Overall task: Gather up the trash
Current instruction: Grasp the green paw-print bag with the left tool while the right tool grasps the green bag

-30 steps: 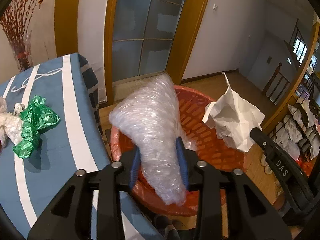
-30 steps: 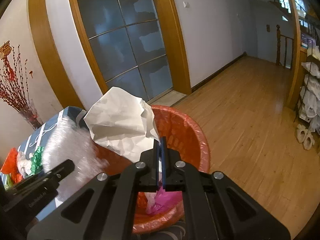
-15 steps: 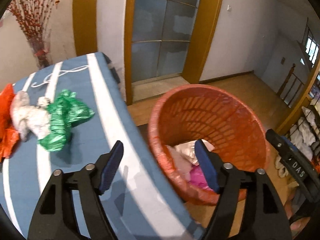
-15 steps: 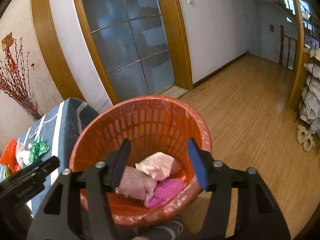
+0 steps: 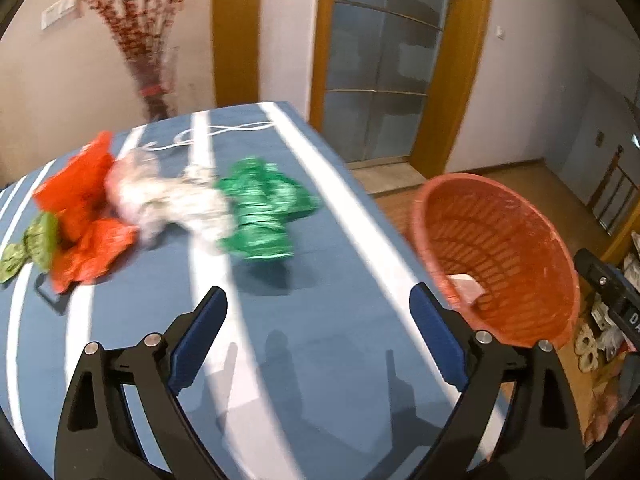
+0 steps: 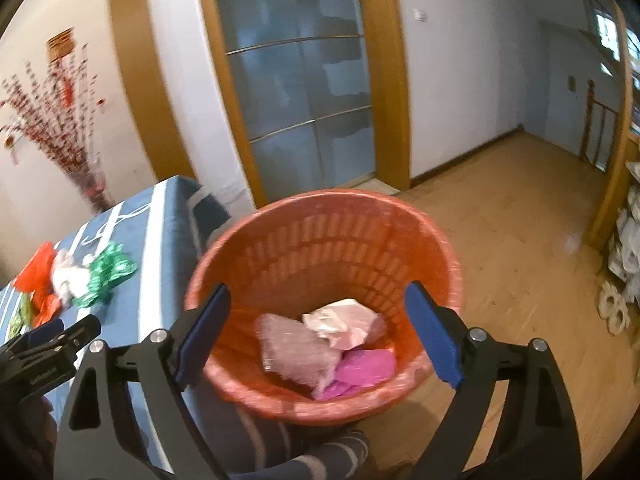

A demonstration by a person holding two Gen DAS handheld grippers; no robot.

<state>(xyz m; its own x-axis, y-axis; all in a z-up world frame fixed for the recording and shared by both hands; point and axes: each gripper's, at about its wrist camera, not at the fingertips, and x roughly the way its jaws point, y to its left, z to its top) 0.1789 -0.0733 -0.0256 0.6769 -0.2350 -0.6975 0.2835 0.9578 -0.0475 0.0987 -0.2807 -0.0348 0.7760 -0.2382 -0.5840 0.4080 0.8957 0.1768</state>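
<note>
On the far left of the striped blue table (image 5: 320, 340) we see a small light green scrap (image 5: 30, 246), and just beside it a crumpled red bag (image 5: 82, 210). To the right of the red bag lies a whitish plastic wad (image 5: 168, 198), touching it, and then a green shiny bag (image 5: 262, 210) touching the wad. All this trash is blurred, so we cannot tell finer details. Behind them a white cord (image 5: 216, 134) lies on the cloth, and a vase of red branches (image 5: 148, 52) stands at the wall.

Our left gripper (image 5: 318, 316) hangs above the table, near the green bag but not touching it; its blue pads (image 5: 198, 340) are wide apart and nothing is between them.

To the right, beside the table edge, stands the orange basket (image 6: 320, 216) on the wooden floor (image 6: 520, 240). Inside it we see a bubble wrap piece (image 6: 294, 350), a crumpled white paper (image 6: 344, 322) and a pink bag (image 6: 362, 372), all touching each other at the bottom.

Our right gripper (image 6: 318, 330) is over the basket opening, also spread wide and holding nothing.
</note>
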